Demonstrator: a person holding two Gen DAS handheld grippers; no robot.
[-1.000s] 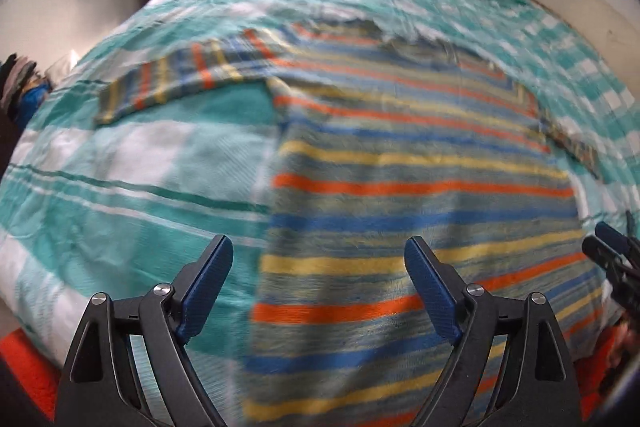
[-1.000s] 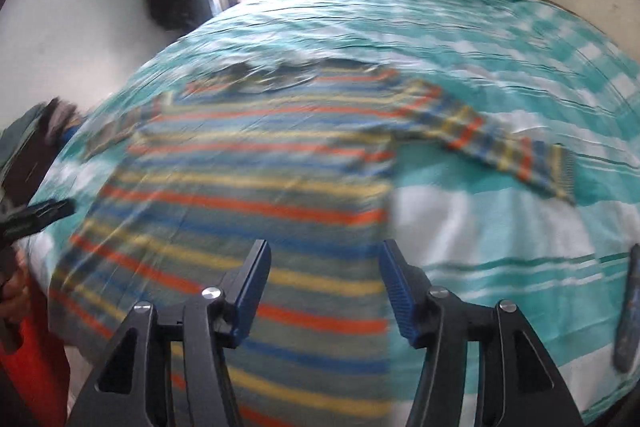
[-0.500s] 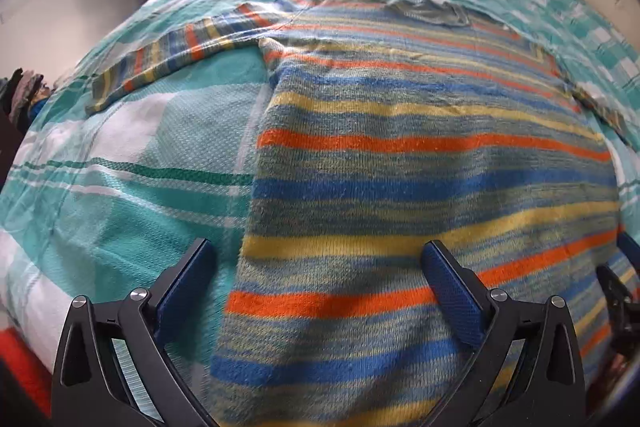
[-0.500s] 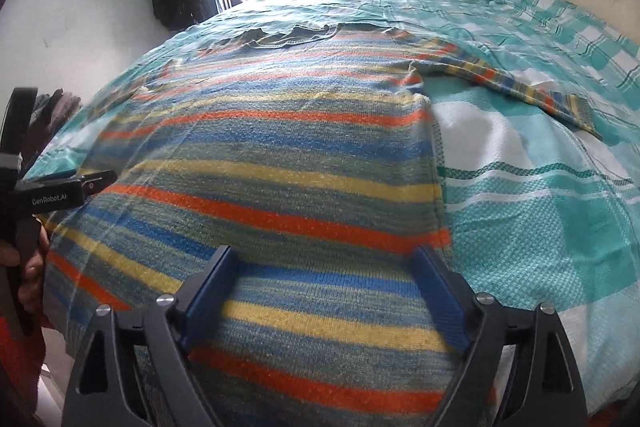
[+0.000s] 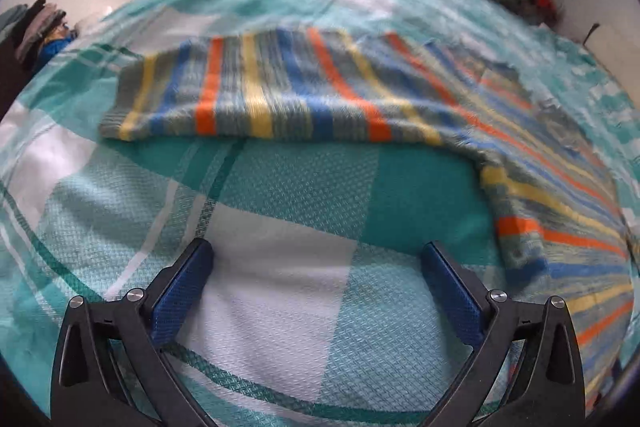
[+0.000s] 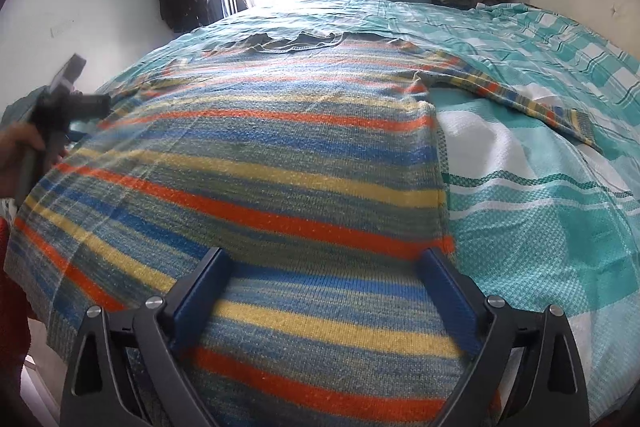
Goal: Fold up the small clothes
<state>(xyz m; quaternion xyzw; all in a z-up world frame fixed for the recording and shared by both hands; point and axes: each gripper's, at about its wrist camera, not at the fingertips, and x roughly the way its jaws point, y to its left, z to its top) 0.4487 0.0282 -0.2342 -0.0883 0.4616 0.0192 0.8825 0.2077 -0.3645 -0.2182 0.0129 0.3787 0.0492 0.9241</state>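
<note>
Your left gripper (image 5: 316,291) stands with its jaws spread wide over bare bedspread (image 5: 280,211), nothing between the pads; your right gripper (image 6: 324,295) is likewise wide apart, hovering low over the hem end of the striped sweater (image 6: 248,163) without pinching it. Both sets of jaws have just been opening, and neither has cloth in it. The sweater lies flat and face up on the bed, collar toward the window, both sleeves stretched out sideways. In the left view the left sleeve (image 5: 256,99) runs across the frame just ahead of your open jaws, cuff at the picture's left, a little blurred. Judgement: the garment is laid out and the folding itself is not yet begun; the step in hand looks like the reach for the first sleeve. The next move calls for bringing your left jaws down on the sleeve near its cuff, closing on both layers of knit, then carrying it across onto the body. The knit looks thick and soft, so take a deep bite or it may slip.
</note>
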